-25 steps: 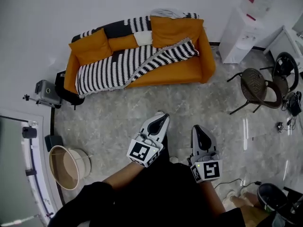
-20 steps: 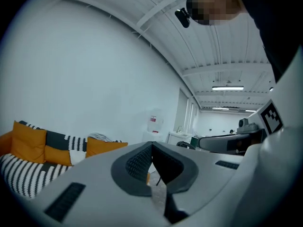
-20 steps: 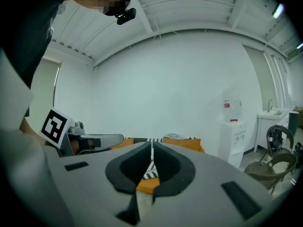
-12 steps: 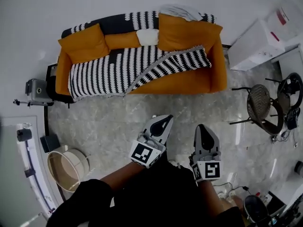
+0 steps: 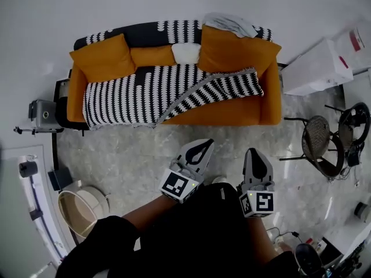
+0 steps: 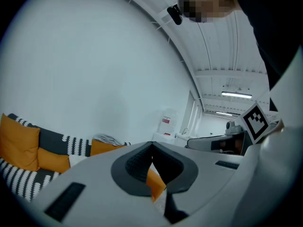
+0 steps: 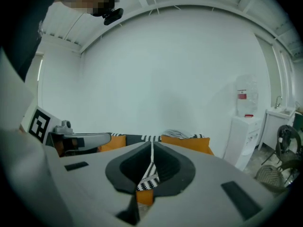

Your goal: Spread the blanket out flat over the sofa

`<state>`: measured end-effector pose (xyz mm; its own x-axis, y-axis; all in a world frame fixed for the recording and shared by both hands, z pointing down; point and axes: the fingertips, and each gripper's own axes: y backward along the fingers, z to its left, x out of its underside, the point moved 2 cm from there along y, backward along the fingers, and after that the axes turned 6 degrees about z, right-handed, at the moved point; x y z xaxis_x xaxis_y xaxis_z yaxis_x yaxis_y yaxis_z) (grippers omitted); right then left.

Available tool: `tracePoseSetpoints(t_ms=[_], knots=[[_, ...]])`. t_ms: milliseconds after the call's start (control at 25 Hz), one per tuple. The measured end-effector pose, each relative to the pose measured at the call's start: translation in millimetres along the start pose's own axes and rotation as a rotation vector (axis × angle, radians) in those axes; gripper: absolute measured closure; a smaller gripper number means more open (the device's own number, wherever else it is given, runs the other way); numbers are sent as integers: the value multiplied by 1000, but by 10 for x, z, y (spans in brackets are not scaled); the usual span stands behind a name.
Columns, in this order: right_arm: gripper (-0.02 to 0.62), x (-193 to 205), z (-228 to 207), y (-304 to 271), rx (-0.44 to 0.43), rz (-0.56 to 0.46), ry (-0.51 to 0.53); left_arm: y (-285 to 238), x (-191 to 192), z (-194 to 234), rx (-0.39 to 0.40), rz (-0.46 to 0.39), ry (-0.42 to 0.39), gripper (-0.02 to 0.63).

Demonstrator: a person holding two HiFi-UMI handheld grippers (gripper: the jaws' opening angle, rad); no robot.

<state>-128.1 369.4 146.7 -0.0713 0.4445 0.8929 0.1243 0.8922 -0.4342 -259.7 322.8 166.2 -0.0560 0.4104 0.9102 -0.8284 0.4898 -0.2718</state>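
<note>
Nearest, the left gripper (image 5: 200,146) and right gripper (image 5: 255,154) both hung with jaws pressed together, empty. Farther off, the black-and-white striped blanket (image 5: 139,91) covered the orange sofa's (image 5: 232,112) left seat and backrest, with one flap folded diagonally across the right seat.

No legible txt or nos. anywhere.

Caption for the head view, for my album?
Left gripper and right gripper face a black-and-white striped blanket half-spread over an orange sofa.

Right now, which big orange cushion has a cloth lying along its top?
The right cushion, in the head view: a pale crumpled cloth tops it, while the left cushion is bare.
</note>
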Motion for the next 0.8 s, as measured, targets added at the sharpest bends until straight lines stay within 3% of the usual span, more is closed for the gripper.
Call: tracePoseSetpoints(t_ms=[160,440,560,800], knots=[[555,6,-165,-167,35,-4,-62,-140,-34,59,11,3,-12,600],[555,-4,-652,-514,44,11,-43,-566,-154,131,8,-1,-28,600],[555,-62,-942,-787,19,13,-45,-908,-244,148,31,-22,-46,600],[555,-151,-1582,-1475,-36,52,-130,-1830,-356,305,-33,58,-36,600]])
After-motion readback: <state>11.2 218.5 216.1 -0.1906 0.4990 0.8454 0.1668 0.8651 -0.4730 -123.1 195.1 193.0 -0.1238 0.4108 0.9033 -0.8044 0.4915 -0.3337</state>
